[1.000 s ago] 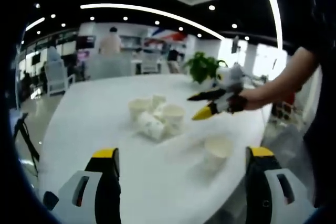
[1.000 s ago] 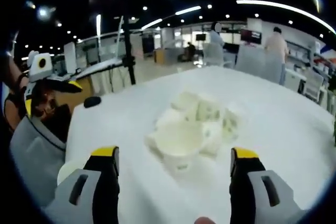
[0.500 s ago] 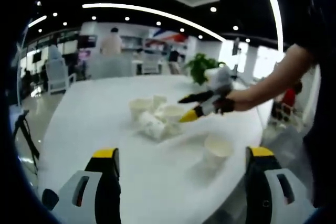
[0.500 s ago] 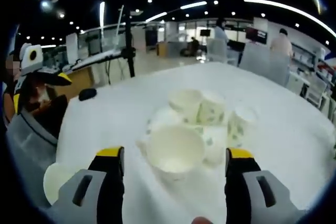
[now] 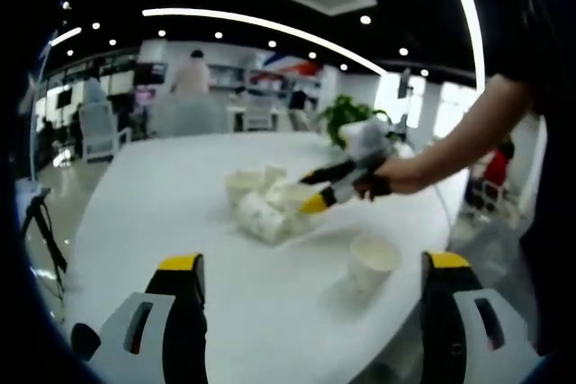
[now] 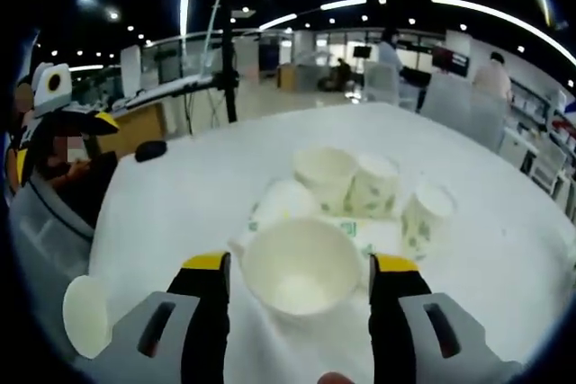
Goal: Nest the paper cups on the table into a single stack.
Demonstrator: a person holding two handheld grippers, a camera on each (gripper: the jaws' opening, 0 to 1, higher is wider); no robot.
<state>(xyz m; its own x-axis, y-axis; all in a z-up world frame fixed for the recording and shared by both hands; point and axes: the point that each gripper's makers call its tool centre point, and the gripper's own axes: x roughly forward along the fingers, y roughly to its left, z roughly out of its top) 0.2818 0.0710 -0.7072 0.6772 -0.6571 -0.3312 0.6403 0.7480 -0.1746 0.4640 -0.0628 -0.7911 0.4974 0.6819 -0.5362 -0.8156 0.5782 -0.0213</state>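
The white bench carries all the cups, and none is nested yet as far as the pictures show; the whole stack is left to build.

Most of the cups sit in a cluster around the middle of the bench, well in from every edge. In the right gripper view the cluster shows at least five: the front cup, upright with its mouth open; a cup on its side just behind it; and three upright ones beyond, a wide cup, a patterned cup touching it, and another patterned cup a little apart toward the far edge. They crowd together, some touching, but each stands or lies on its own.

One lone cup stands upright near the bench's near edge, apart from the cluster, in front of the left gripper.

The right gripper has its jaws spread on either side of the front cup, close to its rim; whether they touch it I cannot tell, and it does not look pinched. The left gripper's jaws are spread wide and empty, back from the lone cup.

My judgement: the task is at its first pick, with every nesting step left.
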